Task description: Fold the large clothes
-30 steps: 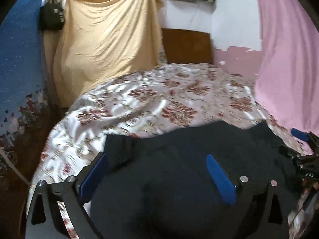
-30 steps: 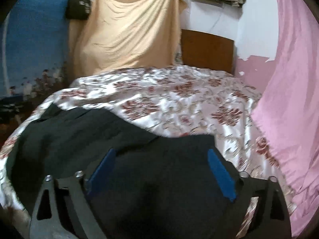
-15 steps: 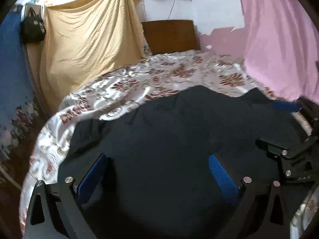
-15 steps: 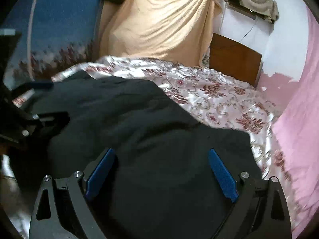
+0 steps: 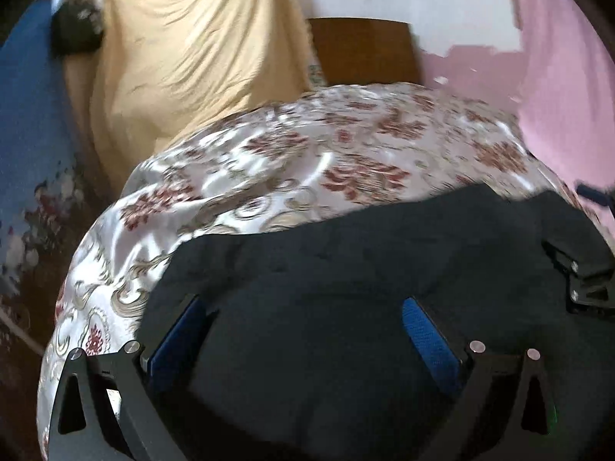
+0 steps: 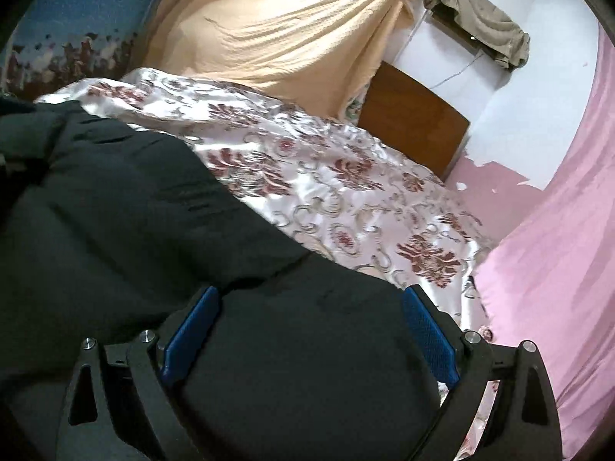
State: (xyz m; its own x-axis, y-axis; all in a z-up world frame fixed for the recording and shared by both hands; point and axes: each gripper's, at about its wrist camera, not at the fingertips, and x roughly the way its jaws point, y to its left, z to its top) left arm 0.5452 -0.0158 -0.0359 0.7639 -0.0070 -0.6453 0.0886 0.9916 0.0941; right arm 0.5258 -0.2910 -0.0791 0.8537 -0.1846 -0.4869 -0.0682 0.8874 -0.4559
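A large black garment (image 5: 346,269) lies spread over the near part of a bed with a shiny floral cover (image 5: 307,161). It also fills the lower left of the right wrist view (image 6: 134,211). My left gripper (image 5: 303,315) hangs over the garment with its blue-padded jaws wide apart and nothing between them. My right gripper (image 6: 311,307) is likewise open over the garment's right part. The right gripper's black frame also shows at the right edge of the left wrist view (image 5: 584,272).
A brown wooden headboard (image 5: 361,53) stands at the far end of the bed. A tan sheet (image 5: 192,57) hangs at the back left, a pink curtain (image 6: 557,230) along the right side, a blue patterned cloth (image 5: 27,134) on the left.
Both grippers have kept moving over the garment, still open. The left view has tilted back so more bed cover shows beyond the garment. The right view has rolled and moved closer to the cloth.
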